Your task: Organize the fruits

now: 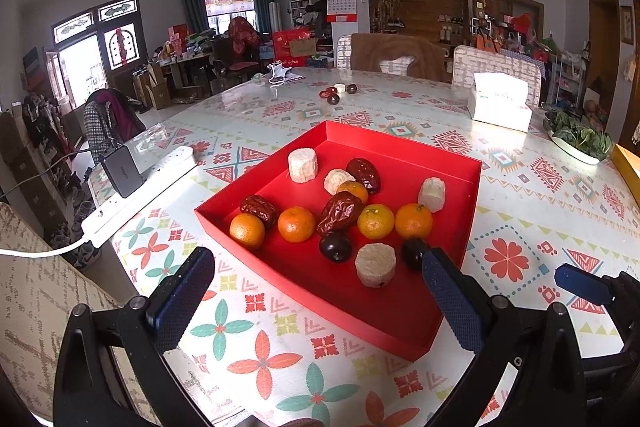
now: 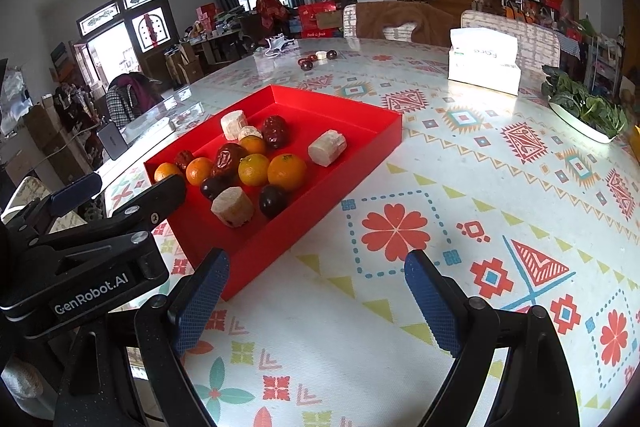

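Five small round oranges (image 1: 296,224) sit piled with other fruit in the shallow red cardboard tray (image 1: 472,187) on the patterned table (image 2: 460,163). Left claw (image 1: 318,281) and right claw (image 2: 316,277) gape wide, holding nothing, near the tray's front edge.

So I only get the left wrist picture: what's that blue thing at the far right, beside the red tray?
Observer: One finger of the right tongs. Their own camera shows both fingers spread wide with nothing between them, over the patterned tablecloth just right of the red tray.
Visitor: Is there any writing on the left tongs?
Observer: Yes. The right camera catches the black body of the left tongs from the side, with a label reading GenRobot.AI.
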The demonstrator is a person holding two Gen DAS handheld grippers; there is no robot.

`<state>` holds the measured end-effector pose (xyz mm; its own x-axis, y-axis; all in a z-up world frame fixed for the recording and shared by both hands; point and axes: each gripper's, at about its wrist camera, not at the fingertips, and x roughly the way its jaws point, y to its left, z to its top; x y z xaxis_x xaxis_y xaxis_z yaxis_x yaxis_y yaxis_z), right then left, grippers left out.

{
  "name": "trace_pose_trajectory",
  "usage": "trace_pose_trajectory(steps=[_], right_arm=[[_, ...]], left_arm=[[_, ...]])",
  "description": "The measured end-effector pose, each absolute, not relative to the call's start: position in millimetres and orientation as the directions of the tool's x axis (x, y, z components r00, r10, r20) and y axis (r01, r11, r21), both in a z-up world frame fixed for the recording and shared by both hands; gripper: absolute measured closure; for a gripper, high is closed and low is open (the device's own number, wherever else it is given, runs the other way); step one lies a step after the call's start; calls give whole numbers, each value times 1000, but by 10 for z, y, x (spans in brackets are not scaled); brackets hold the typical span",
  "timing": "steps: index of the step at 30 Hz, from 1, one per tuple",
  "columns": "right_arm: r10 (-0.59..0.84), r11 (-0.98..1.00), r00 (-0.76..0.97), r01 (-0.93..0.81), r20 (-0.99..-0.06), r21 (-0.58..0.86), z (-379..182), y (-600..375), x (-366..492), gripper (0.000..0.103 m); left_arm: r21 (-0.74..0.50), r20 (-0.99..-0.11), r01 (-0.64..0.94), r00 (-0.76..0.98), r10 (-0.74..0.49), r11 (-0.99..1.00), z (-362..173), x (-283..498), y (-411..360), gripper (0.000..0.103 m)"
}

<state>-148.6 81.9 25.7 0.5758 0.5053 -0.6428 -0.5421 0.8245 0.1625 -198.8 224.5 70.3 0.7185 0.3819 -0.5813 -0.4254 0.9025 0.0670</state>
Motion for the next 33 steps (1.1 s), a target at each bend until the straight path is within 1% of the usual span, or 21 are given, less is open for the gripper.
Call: trace_pose_trajectory(steps=[11, 20, 33], right_arm=[[501, 828, 580, -538, -642, 160, 262, 809, -1485, 10], [500, 831, 590, -534, -634, 159, 281, 770, -1514, 10], [497, 837, 613, -524, -614, 154, 339, 694, -1554, 10]], left_arm=[[67, -577, -413, 727, 373, 908, 662, -1976, 2194, 0], [73, -561, -402, 740, 371, 913, 736, -2024, 2127, 0], [91, -512, -367, 780, 359, 926, 876, -2090, 1972, 0]])
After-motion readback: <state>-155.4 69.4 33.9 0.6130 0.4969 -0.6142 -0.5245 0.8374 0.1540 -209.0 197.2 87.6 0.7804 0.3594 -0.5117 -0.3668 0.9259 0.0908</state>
